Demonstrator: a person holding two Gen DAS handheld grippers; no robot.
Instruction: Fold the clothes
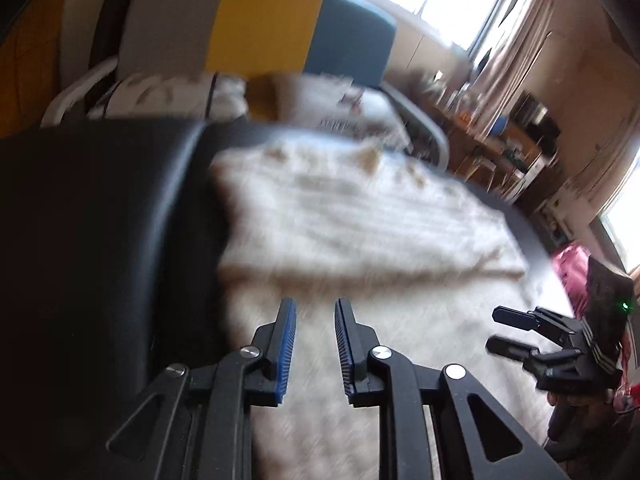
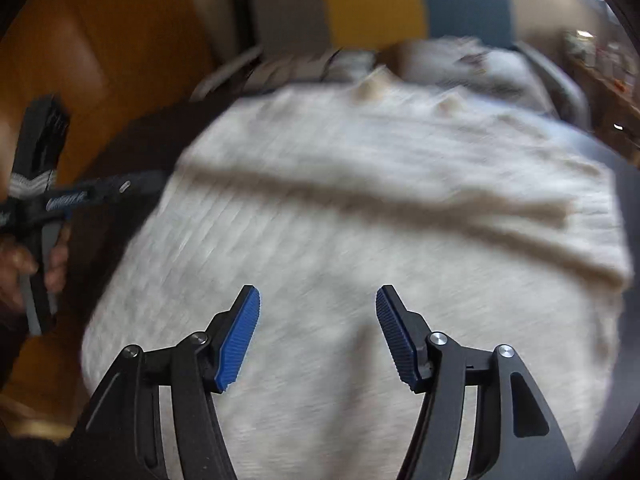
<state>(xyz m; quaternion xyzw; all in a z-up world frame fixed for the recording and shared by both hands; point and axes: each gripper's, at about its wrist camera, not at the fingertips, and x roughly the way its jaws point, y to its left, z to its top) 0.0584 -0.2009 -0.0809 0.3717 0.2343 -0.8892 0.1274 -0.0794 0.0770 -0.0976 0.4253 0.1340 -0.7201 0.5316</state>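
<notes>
On the dark surface (image 1: 100, 208) lies one cream, ribbed knit garment (image 1: 360, 232), spread wide and blurred by motion; it covers the middle and right of the surface, while the left part of the surface stays bare and black. A fold or raised edge runs across the garment from left to right, with a soft shadow under it, and the part beyond this fold reaches toward the far edge. Two claws are in sight. The left claw (image 1: 315, 312) hangs over the near part of the garment with its two blue-padded fingers (image 1: 287, 344) a narrow way apart and nothing between them, so it grips no cloth. The right claw (image 2: 318, 300) is over the near middle of the garment, its two fingers spread wider, also with nothing between the pads. In the left wrist view the right claw (image 1: 498, 330) shows at the near right edge of the garment, held by a hand (image 1: 568, 404); in the right wrist view the left claw's body sits at the far left, gripped by the other hand (image 2: 24, 268). Beyond the surface stands one bed (image 1: 352, 108) with pale bedding, and behind it three upright panels: one grey, one yellow (image 1: 264, 24), one blue. Curtains (image 1: 516, 28) hang by a bright window at the far right.
</notes>
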